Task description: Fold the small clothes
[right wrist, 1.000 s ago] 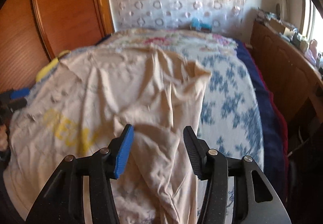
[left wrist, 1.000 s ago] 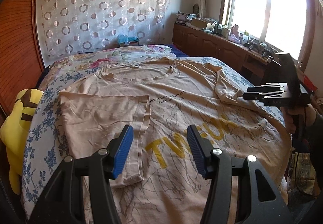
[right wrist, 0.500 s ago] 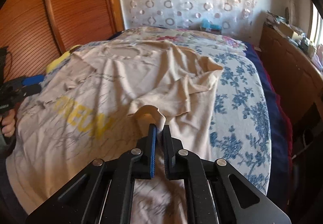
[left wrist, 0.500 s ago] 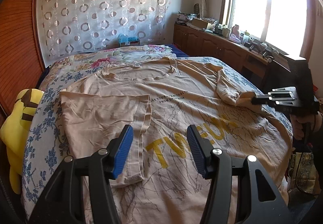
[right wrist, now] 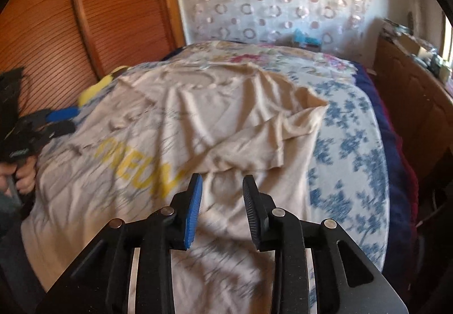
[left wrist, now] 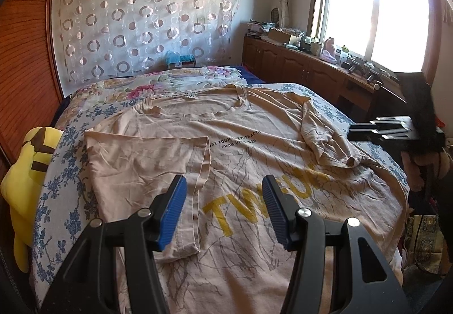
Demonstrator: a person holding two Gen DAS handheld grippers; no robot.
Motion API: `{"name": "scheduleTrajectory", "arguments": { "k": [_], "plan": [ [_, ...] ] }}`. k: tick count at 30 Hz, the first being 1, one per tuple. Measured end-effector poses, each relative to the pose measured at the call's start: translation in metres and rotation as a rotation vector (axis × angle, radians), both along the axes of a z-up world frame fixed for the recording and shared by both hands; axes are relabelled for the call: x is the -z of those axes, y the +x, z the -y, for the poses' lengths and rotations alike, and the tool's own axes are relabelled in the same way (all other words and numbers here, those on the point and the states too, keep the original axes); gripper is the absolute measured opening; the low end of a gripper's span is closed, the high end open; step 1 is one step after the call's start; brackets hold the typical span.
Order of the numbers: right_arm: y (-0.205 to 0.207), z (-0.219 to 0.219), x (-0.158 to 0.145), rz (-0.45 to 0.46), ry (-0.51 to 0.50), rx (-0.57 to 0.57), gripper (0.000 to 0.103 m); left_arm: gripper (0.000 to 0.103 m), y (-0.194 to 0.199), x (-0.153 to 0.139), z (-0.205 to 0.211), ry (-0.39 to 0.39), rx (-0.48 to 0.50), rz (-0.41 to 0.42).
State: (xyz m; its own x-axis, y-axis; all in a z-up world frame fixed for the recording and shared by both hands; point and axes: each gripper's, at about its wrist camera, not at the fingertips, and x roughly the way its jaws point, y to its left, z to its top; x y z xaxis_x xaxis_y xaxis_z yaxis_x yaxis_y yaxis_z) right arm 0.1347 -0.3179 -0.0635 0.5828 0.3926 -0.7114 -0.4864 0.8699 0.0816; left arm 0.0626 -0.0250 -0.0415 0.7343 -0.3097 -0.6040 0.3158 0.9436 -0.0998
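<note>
tshirt (left wrist: 254, 161) on bed (left wrist: 56, 189): both sleeves tucked in, body fold still left imo. left gripper (left wrist: 223, 212) & right gripper (right wrist: 222, 209) both spread, holding nothing

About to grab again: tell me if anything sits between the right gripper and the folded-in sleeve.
Nothing visible does. The right gripper is open just short of the folded-in sleeve, with only the T-shirt fabric below it. The view is motion-blurred.
</note>
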Motion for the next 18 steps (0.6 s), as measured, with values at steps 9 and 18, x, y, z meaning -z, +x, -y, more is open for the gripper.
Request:
{"name": "scheduleTrajectory", "arguments": {
  "k": [9,18],
  "plan": [
    [0.062,0.007,0.029,-0.063,-0.077,0.071,0.029,0.055,0.001,0.003,-0.003,0.002,-0.011,-0.015],
    [0.075,-0.009,0.023,-0.078,-0.066,-0.020,0.004,0.055,0.012,0.010,-0.014,0.012,-0.021,-0.030]
  ]
}}
